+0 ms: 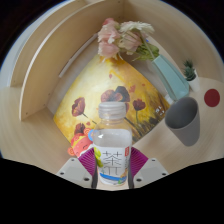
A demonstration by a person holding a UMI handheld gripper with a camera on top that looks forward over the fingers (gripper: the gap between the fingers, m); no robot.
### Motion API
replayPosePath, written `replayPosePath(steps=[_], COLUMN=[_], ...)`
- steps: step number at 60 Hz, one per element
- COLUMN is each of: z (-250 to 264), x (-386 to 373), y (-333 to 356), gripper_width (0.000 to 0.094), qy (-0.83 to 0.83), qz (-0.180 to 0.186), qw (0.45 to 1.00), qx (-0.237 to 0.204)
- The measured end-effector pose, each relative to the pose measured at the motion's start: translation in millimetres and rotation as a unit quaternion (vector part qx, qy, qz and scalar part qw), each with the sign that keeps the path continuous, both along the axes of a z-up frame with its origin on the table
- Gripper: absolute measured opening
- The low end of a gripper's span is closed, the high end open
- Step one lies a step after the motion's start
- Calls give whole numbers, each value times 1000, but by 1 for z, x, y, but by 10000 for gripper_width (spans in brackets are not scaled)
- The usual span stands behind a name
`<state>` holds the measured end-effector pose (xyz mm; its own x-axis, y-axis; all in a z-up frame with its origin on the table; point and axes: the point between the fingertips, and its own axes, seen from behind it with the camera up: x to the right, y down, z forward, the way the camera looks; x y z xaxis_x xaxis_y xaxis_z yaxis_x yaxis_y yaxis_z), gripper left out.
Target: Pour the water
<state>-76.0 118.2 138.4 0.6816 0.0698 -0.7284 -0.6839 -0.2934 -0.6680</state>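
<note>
A clear plastic bottle (pixel 111 147) with a white label bearing green characters stands upright between my gripper's (pixel 111 166) two fingers. The magenta pads (pixel 82 160) press against its sides, so the gripper is shut on it. The bottle's neck and cap rise just ahead of the fingers. A grey cup (pixel 183 116) stands on the table beyond and to the right of the bottle, apart from it. The bottle's base is hidden behind the fingers.
A yellow cloth with a flower print (pixel 120 90) covers the table's middle. A vase of pink and white flowers (pixel 124 40) stands at the far side. A blue-white container (pixel 170 75) and a white card with a red dot (pixel 209 97) lie beyond the cup. Wooden walls (pixel 50 60) enclose the left and back.
</note>
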Motion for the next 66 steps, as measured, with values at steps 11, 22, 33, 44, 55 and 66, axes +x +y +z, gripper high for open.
replayPosePath(steps=[11, 22, 33, 44, 55, 66], z=[34, 35, 40, 37, 59, 127], x=[40, 51, 70, 72, 68, 84], y=[11, 18, 25, 31, 31, 19], gripper_width=[418, 417, 417, 417, 418, 417], qy=[250, 431, 545, 638, 560, 246], qz=[-44, -50, -67, -76, -57, -19], qw=[967, 899, 832, 759, 823, 969], qx=[-18, -64, -80, -104, -74, 3])
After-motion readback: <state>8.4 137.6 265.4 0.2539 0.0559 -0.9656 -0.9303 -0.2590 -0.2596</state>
